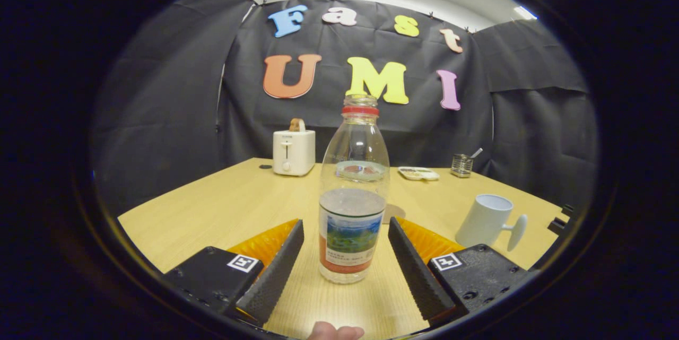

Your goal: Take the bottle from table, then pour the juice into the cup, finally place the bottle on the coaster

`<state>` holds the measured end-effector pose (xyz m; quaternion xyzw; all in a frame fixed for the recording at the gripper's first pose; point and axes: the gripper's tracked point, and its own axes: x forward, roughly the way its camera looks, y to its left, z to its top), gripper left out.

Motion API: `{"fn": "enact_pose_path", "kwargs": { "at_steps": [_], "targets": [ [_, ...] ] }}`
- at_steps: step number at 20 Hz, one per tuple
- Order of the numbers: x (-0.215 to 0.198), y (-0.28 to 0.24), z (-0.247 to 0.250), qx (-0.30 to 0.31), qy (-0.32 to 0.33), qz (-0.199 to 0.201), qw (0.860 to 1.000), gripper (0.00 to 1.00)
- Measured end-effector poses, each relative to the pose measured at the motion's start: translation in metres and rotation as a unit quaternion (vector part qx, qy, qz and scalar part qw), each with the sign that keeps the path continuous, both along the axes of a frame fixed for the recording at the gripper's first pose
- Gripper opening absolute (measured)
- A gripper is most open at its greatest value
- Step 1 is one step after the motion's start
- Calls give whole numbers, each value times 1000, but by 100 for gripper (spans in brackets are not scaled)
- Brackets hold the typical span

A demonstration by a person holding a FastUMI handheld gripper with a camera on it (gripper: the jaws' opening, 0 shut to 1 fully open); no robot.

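Note:
A clear plastic bottle (353, 197) stands upright on the wooden table (223, 207). It has a red ring at its open neck, a printed label, and holds some clear liquid. My gripper (346, 223) is open, and the bottle stands between the two fingers with a gap on each side. A white cup (485, 220) with its handle pointing right stands beyond the right finger. Just behind the bottle, on its right, a flat brownish disc (397, 212) lies on the table, partly hidden; it looks like the coaster.
At the table's far edge stand a white toaster (293, 151) with toast in it, a small flat dish (418, 173) and a mesh holder (461, 165) with a utensil. A person's fingertip (335, 332) shows below the fingers.

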<state>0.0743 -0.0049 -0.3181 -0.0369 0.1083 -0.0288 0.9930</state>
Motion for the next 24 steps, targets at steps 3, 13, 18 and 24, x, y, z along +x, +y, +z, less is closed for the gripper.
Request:
{"fn": "enact_pose_path", "kwargs": {
  "at_steps": [3,13,18,24],
  "targets": [
    [11,-3,0,-12,3,-1,1000,100],
    [20,-4,5,-21,13,7,1000,82],
    [18,-5,25,-9,21,16,1000,78],
    [15,-10,62,99,9,22,995,77]
  ]
}}
